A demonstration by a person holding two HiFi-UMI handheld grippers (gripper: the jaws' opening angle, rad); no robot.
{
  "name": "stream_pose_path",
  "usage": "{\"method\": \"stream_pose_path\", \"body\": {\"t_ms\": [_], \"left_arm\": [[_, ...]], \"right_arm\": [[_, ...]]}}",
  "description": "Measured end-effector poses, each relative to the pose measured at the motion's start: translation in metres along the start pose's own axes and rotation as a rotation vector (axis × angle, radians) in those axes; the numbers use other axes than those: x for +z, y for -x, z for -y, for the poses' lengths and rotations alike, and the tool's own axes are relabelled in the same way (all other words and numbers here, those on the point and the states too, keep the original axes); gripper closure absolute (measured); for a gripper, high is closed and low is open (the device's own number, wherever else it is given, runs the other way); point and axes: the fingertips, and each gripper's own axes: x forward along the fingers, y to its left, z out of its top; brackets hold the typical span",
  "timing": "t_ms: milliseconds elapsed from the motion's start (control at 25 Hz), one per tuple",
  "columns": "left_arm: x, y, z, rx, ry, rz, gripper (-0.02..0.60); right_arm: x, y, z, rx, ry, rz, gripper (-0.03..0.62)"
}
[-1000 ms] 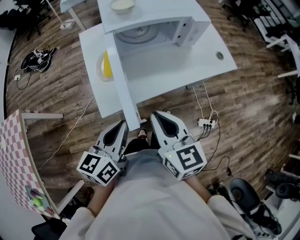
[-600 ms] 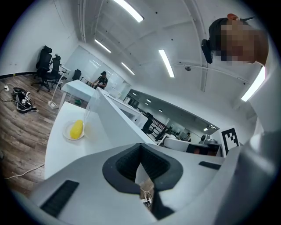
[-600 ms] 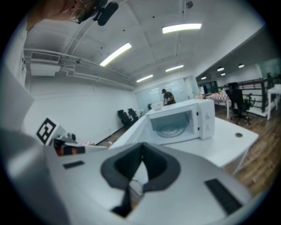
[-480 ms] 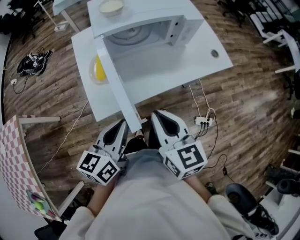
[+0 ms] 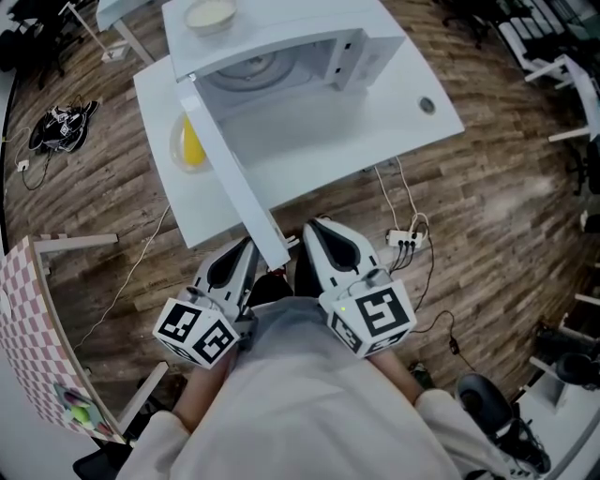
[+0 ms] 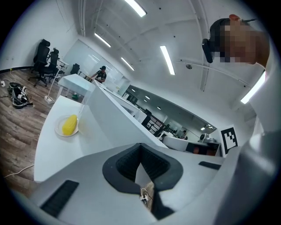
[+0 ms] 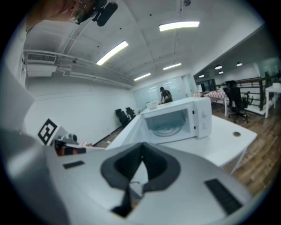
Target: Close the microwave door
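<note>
A white microwave (image 5: pixel 309 47) stands open on a white table (image 5: pixel 375 131), its glass turntable (image 5: pixel 246 71) showing inside. Its door (image 5: pixel 230 169) swings out toward me, and the door's free end reaches just past the table's near edge. My left gripper (image 5: pixel 246 247) and right gripper (image 5: pixel 315 230) are held close to my body, on either side of that end, not touching it. Both are shut with nothing between the jaws. The left gripper (image 6: pixel 140 151) looks along the door's outer face (image 6: pixel 116 116). The right gripper (image 7: pixel 141 153) faces the open microwave (image 7: pixel 175 119).
A plate with a yellow corn cob (image 5: pixel 189 142) sits on the table left of the door. A bowl (image 5: pixel 210 14) rests on top of the microwave. A power strip with cables (image 5: pixel 405 241) lies on the wooden floor. A pink checkered board (image 5: pixel 28 319) stands at the left.
Both grippers stay in the same place near my body. The microwave and table have shifted slightly left in the head view. The door stands open as before.
</note>
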Motion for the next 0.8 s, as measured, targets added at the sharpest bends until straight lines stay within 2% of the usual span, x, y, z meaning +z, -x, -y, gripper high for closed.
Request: {"method": "stream_pose_path", "body": {"t_ms": [800], "left_arm": [[0.009,-0.024,-0.001,-0.027,0.018,-0.021,0.566]], "right_arm": [[0.003,-0.005,0.032,-0.052,-0.034,-0.010,0.572]]}}
